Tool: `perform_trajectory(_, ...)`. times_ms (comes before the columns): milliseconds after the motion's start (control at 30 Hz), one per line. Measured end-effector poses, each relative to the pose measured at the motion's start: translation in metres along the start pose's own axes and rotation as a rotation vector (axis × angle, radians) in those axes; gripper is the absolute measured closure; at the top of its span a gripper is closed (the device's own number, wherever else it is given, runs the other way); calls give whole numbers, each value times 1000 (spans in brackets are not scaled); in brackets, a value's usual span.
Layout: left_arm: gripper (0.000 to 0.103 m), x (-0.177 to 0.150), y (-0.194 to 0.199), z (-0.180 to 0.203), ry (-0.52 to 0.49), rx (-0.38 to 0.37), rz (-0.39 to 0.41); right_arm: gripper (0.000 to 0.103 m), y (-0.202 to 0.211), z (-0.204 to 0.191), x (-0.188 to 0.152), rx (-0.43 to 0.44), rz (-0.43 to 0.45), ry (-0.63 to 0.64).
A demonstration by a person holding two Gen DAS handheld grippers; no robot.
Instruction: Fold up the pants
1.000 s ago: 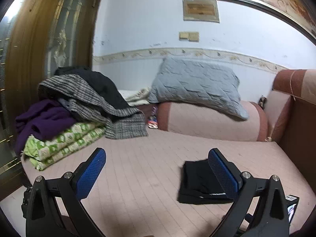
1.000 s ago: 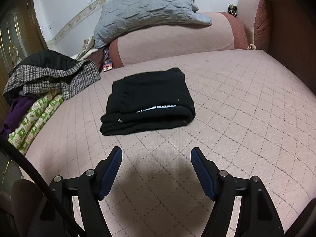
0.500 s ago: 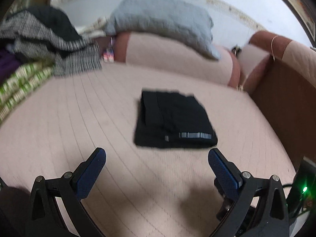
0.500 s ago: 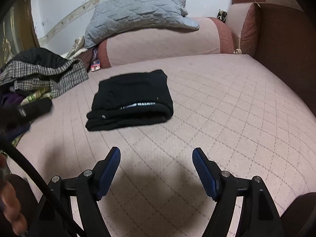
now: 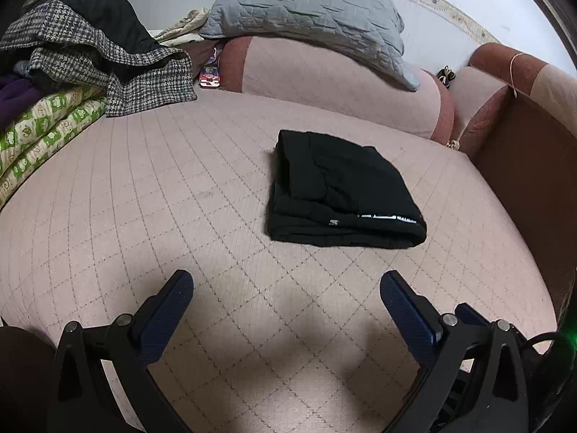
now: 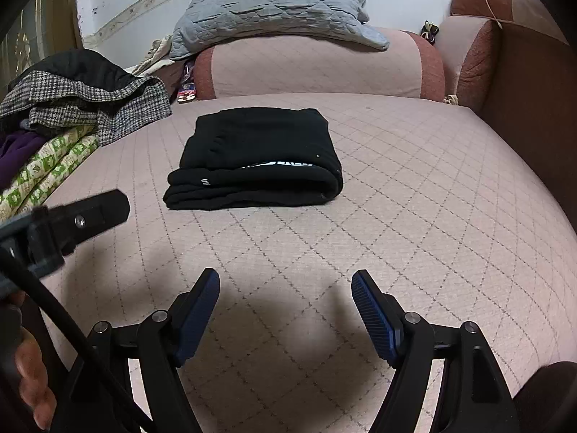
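Note:
Black pants lie folded into a compact rectangle on the pink quilted sofa seat, a white print showing along the near fold. My left gripper hovers open above bare seat, short of the pants, nothing between its blue pads. My right gripper is also open and empty, a little nearer than the pants. The left gripper's black body shows at the left edge of the right wrist view, held by a hand.
A heap of clothes and a green patterned blanket sits at the seat's left end. A grey quilted pillow rests on the pink bolster at the back. The brown sofa arm walls the right side.
The left gripper tipped down from facing the wall and sank toward the seat, bringing the pants into the middle of its view. The right gripper drifted slightly; the pants stayed put.

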State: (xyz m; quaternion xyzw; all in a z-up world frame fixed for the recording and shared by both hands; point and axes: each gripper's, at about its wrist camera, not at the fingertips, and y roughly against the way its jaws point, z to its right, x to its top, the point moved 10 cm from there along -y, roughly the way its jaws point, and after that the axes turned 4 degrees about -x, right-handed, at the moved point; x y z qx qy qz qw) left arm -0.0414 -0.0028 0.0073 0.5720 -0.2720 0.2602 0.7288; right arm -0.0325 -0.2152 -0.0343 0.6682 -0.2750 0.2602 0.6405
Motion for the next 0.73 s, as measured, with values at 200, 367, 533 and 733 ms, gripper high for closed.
perform_trajectory(200, 0, -3, -3, 3, -23, 8, -4, 23, -8, 4, -6, -4, -34, -14)
perform_trajectory(367, 0, -5, -5, 3, -32, 11, -7, 22, -8, 2, -7, -3, -32, -4)
perform_trajectory(533, 0, -10, -9, 1, -24, 12, -31, 22, -11, -2, -9, -1, -39, 12)
perform_trajectory(733, 0, -17, -18, -8, 15, 18, -77, 22, -11, -4, -10, -3, -41, 17)
